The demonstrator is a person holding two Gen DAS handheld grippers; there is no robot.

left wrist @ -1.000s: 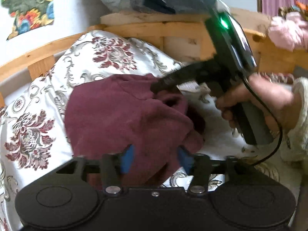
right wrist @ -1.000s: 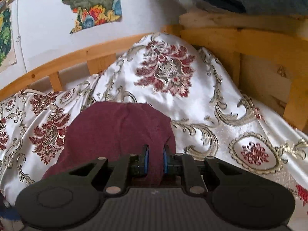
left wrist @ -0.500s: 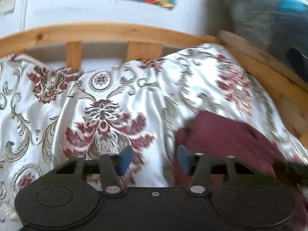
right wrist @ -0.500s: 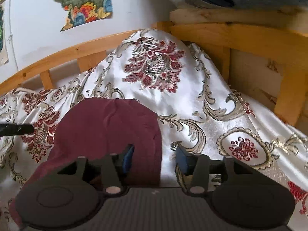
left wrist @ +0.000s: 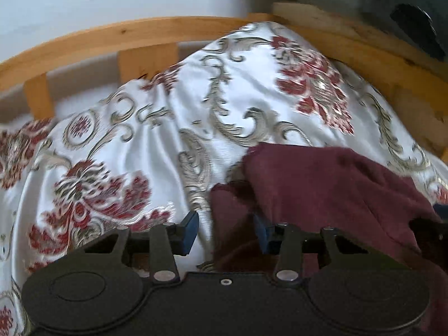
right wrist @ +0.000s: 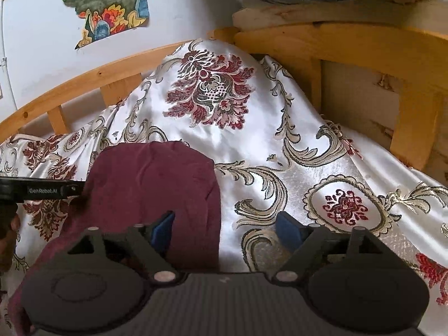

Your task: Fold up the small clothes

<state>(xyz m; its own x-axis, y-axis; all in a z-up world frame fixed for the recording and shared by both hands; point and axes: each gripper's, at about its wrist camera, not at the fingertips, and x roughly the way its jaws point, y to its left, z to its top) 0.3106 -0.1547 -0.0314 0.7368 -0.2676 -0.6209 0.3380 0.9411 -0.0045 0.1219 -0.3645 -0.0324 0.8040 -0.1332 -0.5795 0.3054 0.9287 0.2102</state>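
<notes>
The left gripper (left wrist: 225, 233) is held low over the bed, looking toward the wooden bed frame (left wrist: 145, 32). Its two blue pads (left wrist: 189, 231) are apart, and the left edge of the dark red cloth (left wrist: 322, 190) lies between them, but they do not squeeze it. In the right wrist view the left gripper (right wrist: 42, 190) comes in from the left side, at the left edge of the cloth.

The right gripper (right wrist: 225, 231) is also low, with its fingers spread wide. The right edge of the cloth (right wrist: 156, 193) lies between them; the left pad (right wrist: 163, 228) is over the cloth and the right pad over the bedcover (right wrist: 280, 140).

There is one piece of clothing, folded, lying on one white bedcover with red flowers. One colourful picture (right wrist: 105, 5) is on the wall.

Half a second ago the right fingers were less far apart, and one second ago they were closed on the cloth. The left gripper then pointed more to the left, with only bedcover between its pads; now the cloth edge is there.
</notes>
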